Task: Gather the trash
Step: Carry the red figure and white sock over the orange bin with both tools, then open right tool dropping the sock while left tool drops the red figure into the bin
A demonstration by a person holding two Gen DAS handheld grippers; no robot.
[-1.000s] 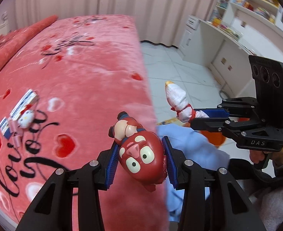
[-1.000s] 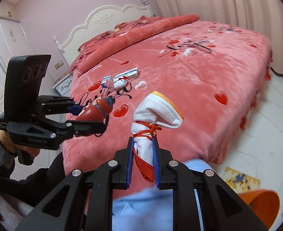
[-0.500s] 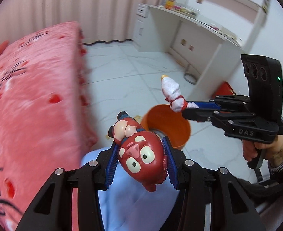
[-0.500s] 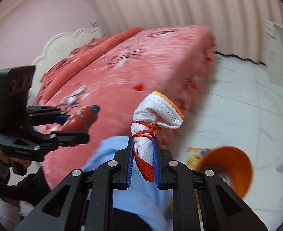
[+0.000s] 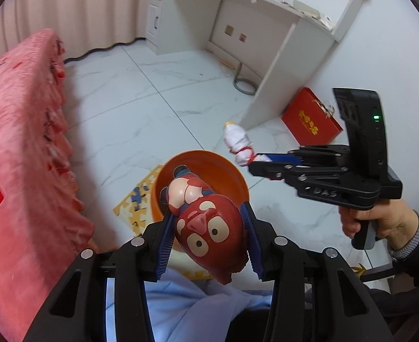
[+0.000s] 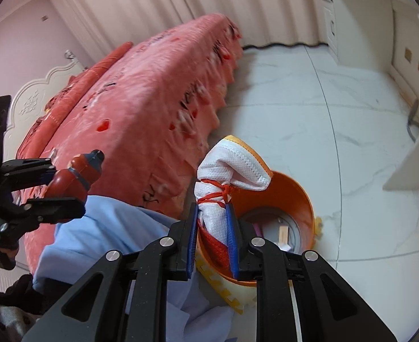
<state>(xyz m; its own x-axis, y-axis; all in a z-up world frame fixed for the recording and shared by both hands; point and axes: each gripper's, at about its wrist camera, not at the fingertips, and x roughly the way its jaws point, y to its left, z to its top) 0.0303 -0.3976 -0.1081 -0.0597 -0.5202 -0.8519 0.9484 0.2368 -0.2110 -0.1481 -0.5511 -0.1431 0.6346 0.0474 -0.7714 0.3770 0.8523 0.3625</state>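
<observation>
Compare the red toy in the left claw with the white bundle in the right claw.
The red toy is a glossy, rounded cartoon figure; the white bundle is soft woven material tied with red string. The red toy fills a wide gap between the left claw's jaws, while the white bundle sits pinched in the right claw's narrow gap. Both are gripped and held near the orange bin.
</observation>
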